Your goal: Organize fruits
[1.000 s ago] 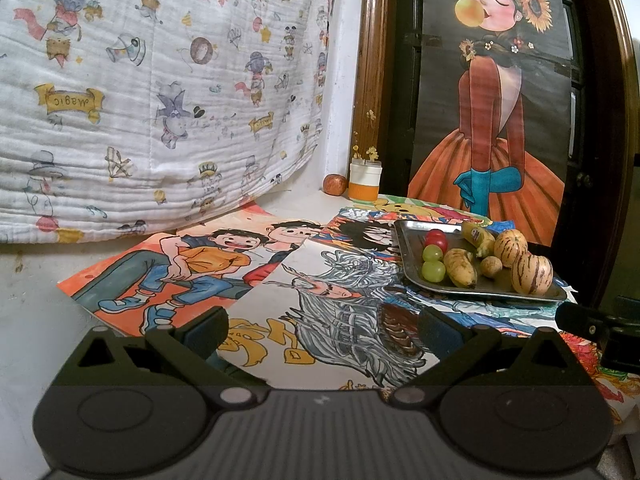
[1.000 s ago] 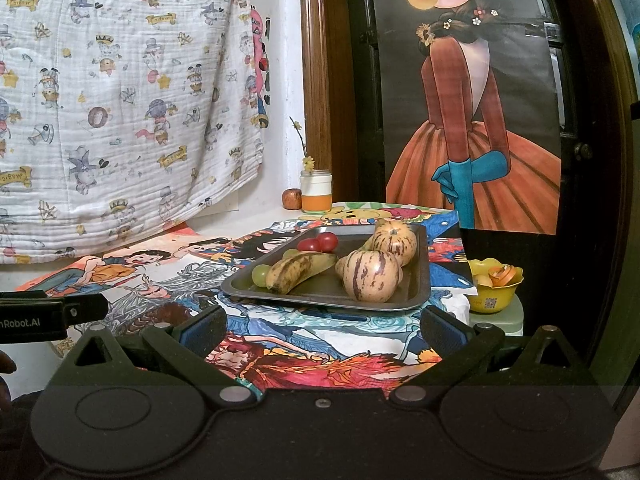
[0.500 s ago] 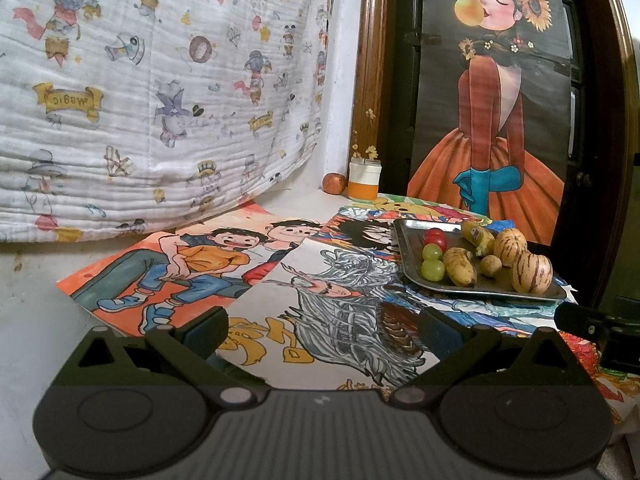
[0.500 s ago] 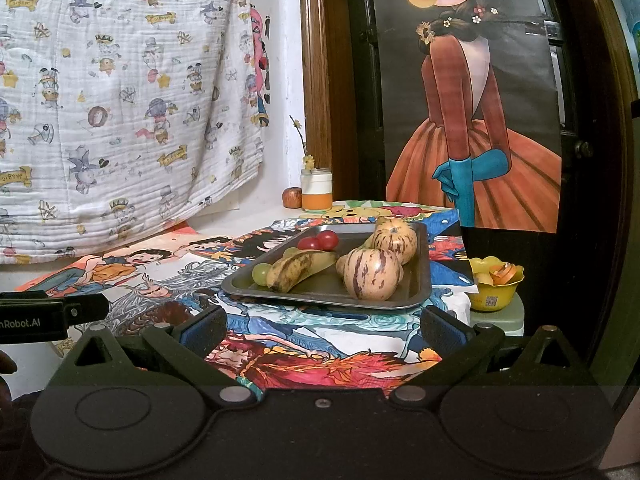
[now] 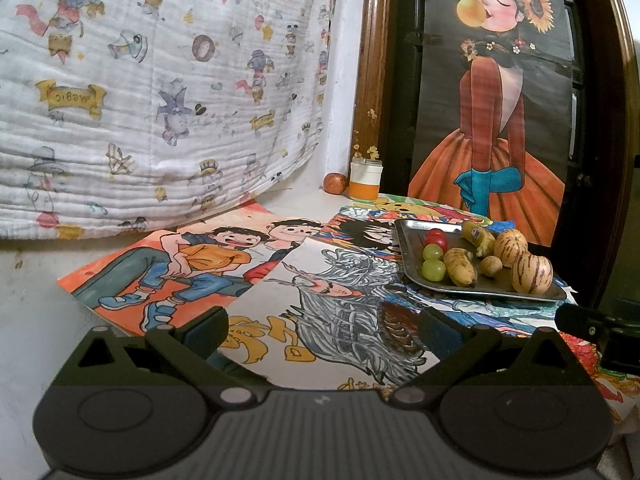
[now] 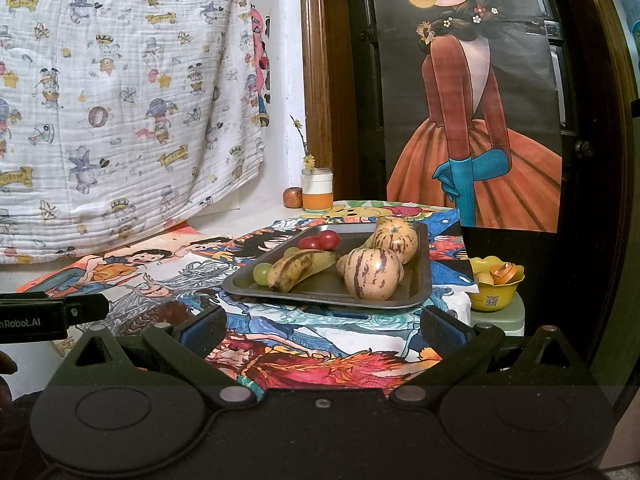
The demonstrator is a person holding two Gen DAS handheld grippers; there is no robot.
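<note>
Metal tray (image 6: 424,276) on the table's right side: 2 bananas (image 5: 460,266), 2 striped melons (image 6: 372,274), 2 green grapes (image 5: 433,270), 2 red tomatoes (image 6: 320,240), 1 small brown fruit (image 5: 491,266). Left gripper (image 5: 324,326) & right gripper (image 6: 324,326) both spread wide, nothing held, short of the tray. Table (image 5: 24,320) covered w/ cartoon posters (image 5: 192,264). Apple (image 5: 335,182) + jar (image 5: 365,180) at the back corner, quilt (image 5: 140,80) on the wall, yellow bowl (image 6: 496,288) off to the right.

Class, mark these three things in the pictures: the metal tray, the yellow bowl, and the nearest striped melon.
Metal tray (image 6: 240,289): right wrist view, on its bare near-left rim.
Yellow bowl (image 6: 493,299): right wrist view, on its front wall.
Nearest striped melon (image 6: 370,274): right wrist view, middle of its skin.
</note>
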